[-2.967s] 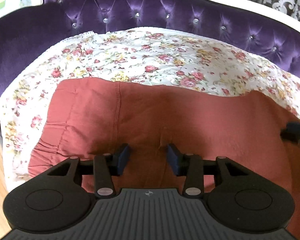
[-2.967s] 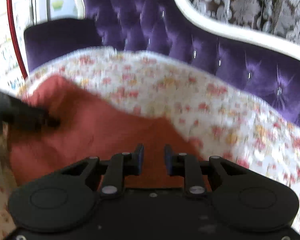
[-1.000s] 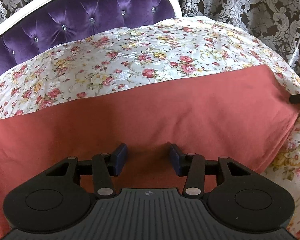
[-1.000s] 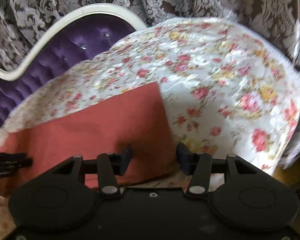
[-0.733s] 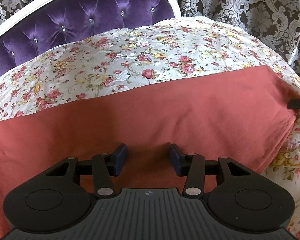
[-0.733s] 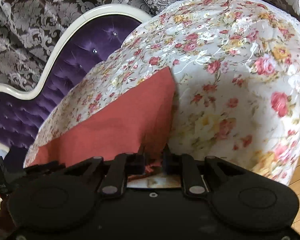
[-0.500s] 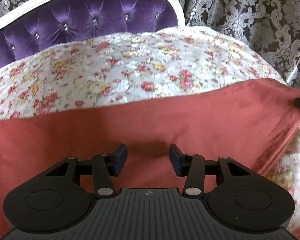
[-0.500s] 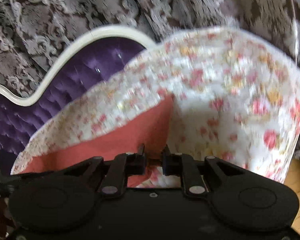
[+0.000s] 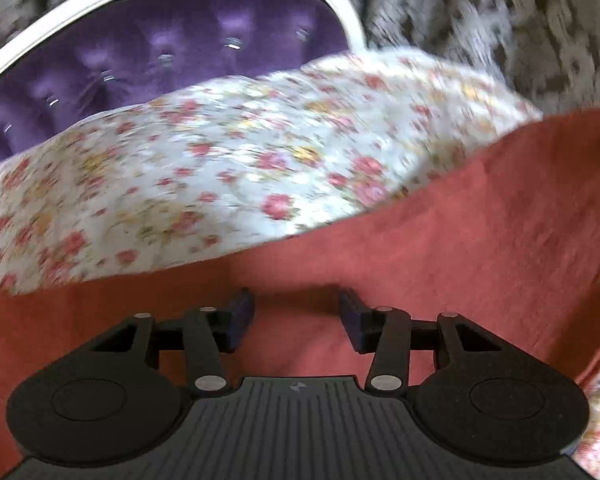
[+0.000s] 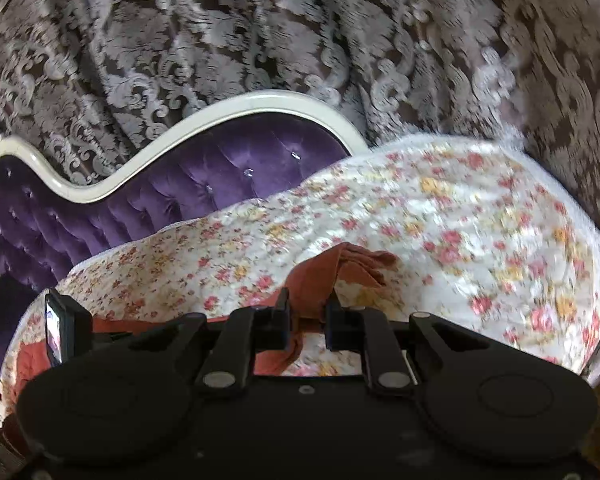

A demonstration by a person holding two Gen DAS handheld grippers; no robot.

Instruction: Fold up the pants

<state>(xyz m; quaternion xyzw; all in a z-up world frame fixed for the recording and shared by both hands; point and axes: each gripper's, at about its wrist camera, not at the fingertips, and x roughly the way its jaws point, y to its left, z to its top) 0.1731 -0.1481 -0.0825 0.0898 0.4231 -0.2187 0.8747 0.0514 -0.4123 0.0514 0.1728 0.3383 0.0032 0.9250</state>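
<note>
The right gripper [image 10: 307, 318] has its fingers pinched on a bunched end of the red pants [image 10: 324, 276], and that end stands lifted clear of the flowered cover [image 10: 480, 240] near the couch's right end. The rest of the pants lie spread along the front edge of the seat, on top of the cover, with the purple tufted backrest [image 10: 180, 196] and the patterned curtain [image 10: 300, 40] behind.

The left gripper [image 9: 296, 316] hovers over the middle stretch of the pants [image 9: 440, 248]. Its fingers stand apart with nothing gripped; only flat cloth lies below them. From its view the cloth rises toward the right, where the other gripper has it.

By my reading, this is the start of a lengthwise fold: the leg end is raised and ready to be carried across toward the waist end at the couch's left. The next move probably calls for swinging the pinched end over in an arc, keeping it high enough that the cloth does not drag and wrinkle. The left gripper would do well to press or pin the middle so the lower layer stays put. The pinch looks narrow, so the hem could sag on either side.
</note>
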